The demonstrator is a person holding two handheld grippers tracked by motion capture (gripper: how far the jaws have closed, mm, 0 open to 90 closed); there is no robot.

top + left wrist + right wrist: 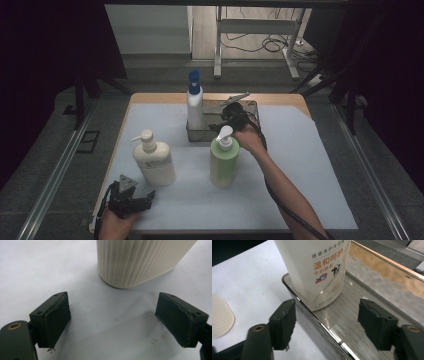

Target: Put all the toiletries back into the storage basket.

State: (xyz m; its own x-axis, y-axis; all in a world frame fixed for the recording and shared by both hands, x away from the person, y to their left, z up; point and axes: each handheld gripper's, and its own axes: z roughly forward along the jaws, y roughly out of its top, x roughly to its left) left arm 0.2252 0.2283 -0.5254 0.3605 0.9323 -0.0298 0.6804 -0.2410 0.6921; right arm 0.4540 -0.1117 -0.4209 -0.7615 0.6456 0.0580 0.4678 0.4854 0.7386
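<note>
A white bottle (194,102) with a blue cap stands upright at the left end of a shiny metal tray (250,107) at the back of the table. My right gripper (227,117) hovers just right of that bottle, over the tray. In the right gripper view its jaws stand open around (327,322), apart from the white bottle (317,265), with the tray rim (322,325) below them. My left gripper (142,200) rests at the front left, open (120,322), facing the ribbed cream pump bottle (135,260) without touching it.
A green pump bottle (223,160) stands mid-table, close to the person's right forearm. The cream pump bottle (152,159) stands front left. A pale blue mat (310,165) covers the wooden table. Dark curtains flank both sides.
</note>
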